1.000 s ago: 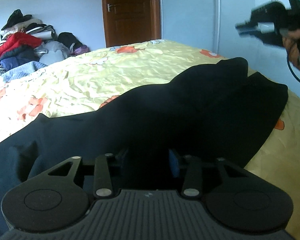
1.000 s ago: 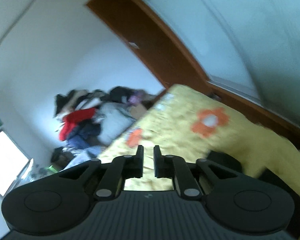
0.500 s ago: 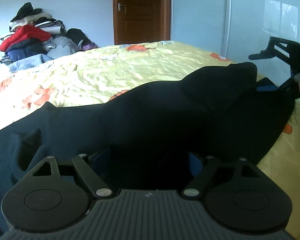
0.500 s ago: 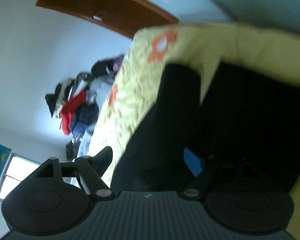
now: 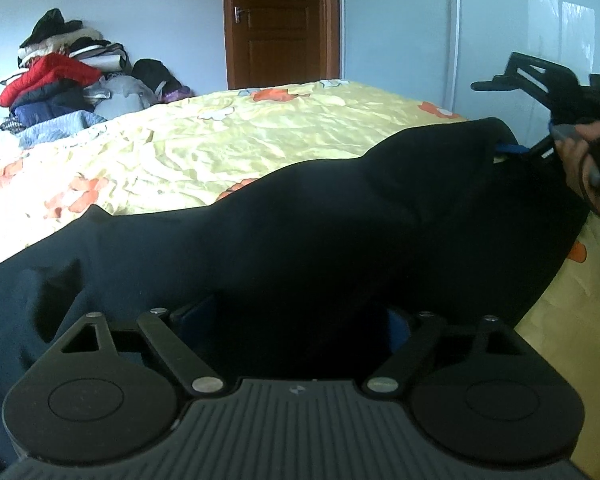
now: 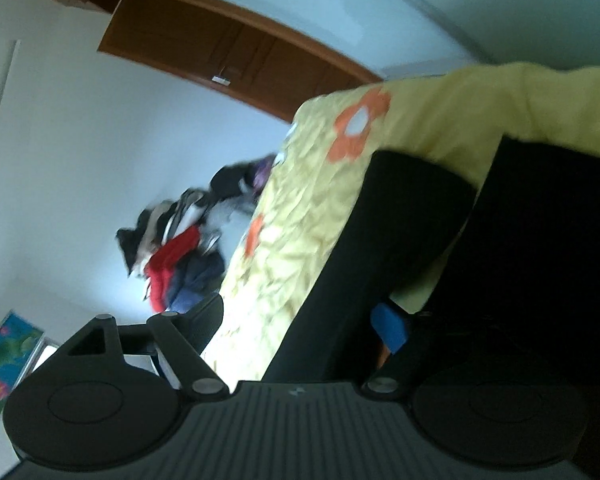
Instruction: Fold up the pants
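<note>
R gripper (image 5: 496,120) dropped to pants (image 5: 300,232); L gripper (image 5: 296,320) spread.

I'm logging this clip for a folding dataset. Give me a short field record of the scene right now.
surface: bed, yellow floral sheet
garment: black pants, spread across the near side, unfolded
left tool: open, low over the pants
right tool: open, straddling one pant leg's edge
right tool, left view: at the pants' far end
background: clothes pile, brown door
</note>
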`<state>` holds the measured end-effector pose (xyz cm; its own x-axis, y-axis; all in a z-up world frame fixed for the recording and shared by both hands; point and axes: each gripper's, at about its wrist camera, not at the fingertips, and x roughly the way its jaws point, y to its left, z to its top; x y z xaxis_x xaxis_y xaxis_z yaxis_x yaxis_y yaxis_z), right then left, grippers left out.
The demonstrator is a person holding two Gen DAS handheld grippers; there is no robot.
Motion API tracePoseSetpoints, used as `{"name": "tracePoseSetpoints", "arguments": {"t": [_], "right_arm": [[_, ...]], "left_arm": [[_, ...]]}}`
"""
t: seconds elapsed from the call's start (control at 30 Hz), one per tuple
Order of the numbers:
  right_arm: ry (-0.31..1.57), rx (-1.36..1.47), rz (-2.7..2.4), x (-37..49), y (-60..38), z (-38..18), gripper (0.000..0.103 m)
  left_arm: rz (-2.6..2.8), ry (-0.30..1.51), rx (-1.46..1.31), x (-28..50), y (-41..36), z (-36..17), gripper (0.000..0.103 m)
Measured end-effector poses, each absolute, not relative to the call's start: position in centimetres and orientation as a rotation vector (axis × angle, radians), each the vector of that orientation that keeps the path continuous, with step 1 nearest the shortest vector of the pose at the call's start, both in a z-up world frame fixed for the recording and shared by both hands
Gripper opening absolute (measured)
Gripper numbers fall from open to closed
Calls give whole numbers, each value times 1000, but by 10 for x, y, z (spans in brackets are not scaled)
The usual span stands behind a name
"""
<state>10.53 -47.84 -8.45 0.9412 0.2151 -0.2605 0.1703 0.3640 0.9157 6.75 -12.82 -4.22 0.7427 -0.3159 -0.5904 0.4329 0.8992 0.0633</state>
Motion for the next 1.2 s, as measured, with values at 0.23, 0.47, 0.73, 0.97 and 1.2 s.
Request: {"name": "tracePoseSetpoints", "arguments": {"t": [0.23, 0.47, 0.73, 0.97, 1.2], "right_arm": [[311, 1188, -26, 111, -488, -87, 69], [411, 1086, -71, 111, -491, -90, 6], [322, 1094, 40, 115, -487, -49, 5], [117, 945, 157, 110, -479, 27, 5], [335, 953, -117, 48, -502, -39, 5]], "left_arm": [[-403, 594, 234, 66, -132, -42, 89], [-483, 570, 231, 63, -132, -39, 40], [-489, 541, 152, 70, -125, -21, 12], [-482, 342, 26, 67, -98, 41, 12], [-646, 593, 161, 50, -134, -20, 11]]}}
